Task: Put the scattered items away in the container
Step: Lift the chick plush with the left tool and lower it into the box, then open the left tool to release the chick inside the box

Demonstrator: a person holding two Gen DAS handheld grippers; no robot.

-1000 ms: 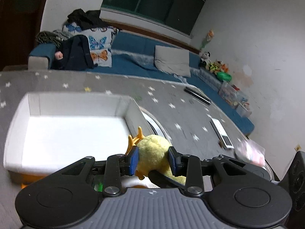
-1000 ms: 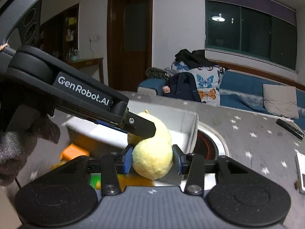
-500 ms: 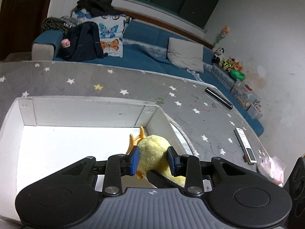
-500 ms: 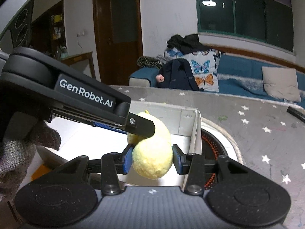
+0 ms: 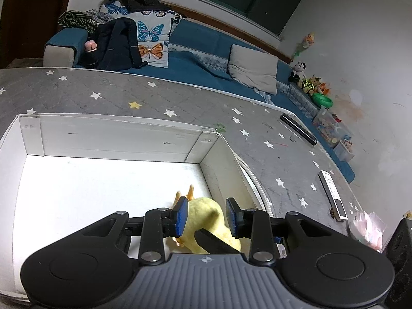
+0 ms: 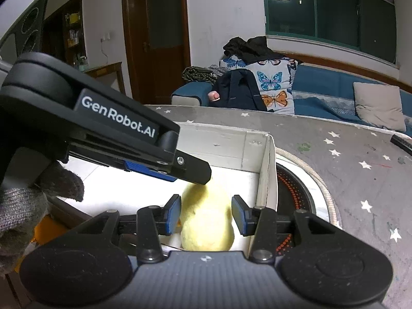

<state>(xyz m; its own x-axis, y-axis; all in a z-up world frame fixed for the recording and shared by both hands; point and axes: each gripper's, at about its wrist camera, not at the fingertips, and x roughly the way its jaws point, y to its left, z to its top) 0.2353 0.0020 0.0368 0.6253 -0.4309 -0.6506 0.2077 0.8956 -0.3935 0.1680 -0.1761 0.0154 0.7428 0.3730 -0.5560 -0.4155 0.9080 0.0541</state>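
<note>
**Plush duck over the white box**

Left wrist view: the left gripper (image 5: 205,216) is pinching the yellow duck (image 5: 206,221) between its blue pads, above the floor of the box (image 5: 113,139), near its right wall.

Right wrist view: the right gripper (image 6: 205,214) is standing parted, pads clear of the duck (image 6: 207,221); the left gripper (image 6: 164,167) is reaching in from the left.

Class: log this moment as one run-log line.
yellow plush duck inside white box | left gripper, right gripper straddling it | grip unclear
</note>
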